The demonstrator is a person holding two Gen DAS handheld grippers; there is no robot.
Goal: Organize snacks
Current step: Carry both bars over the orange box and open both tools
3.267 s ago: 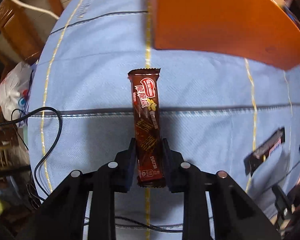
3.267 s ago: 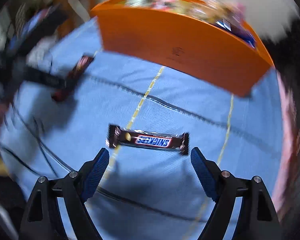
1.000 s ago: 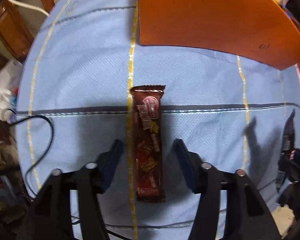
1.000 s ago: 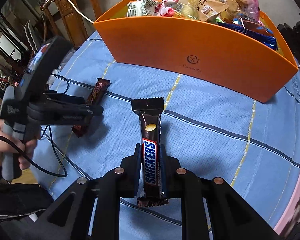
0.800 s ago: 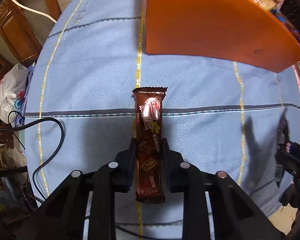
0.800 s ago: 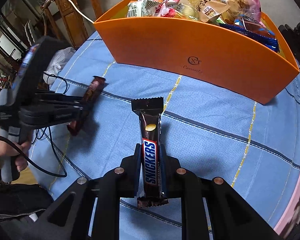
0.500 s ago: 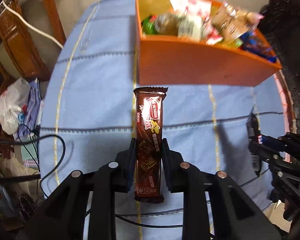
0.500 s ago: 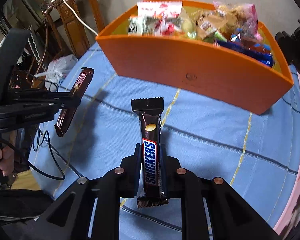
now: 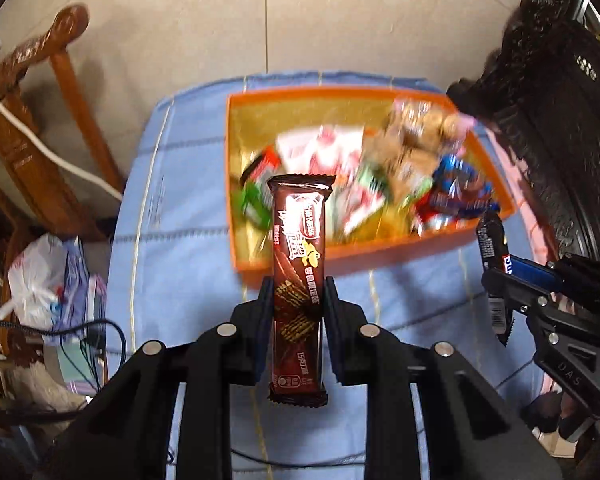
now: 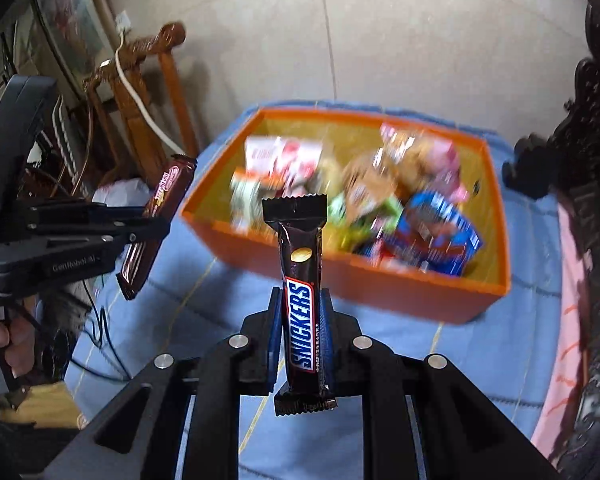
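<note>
Now both bars aloft, near side of orange box (image 9: pixel 380 250) | left gripper (image 9: pixel 296 312): jaws clamped on brown wafer bar (image 9: pixel 298 280); right gripper (image 10: pixel 302 328): jaws clamped on Snickers bar (image 10: pixel 300 292); box packed with snacks (image 10: pixel 380 208), resting on blue-clothed bench (image 10: pixel 400 360)

We saw our right tool (image 10: pixel 301 320) clamping a Snickers bar (image 10: pixel 301 308) at lower centre, the orange box (image 10: pixel 412 292) behind it, our left tool (image 10: pixel 148 224) at mid-left.
</note>
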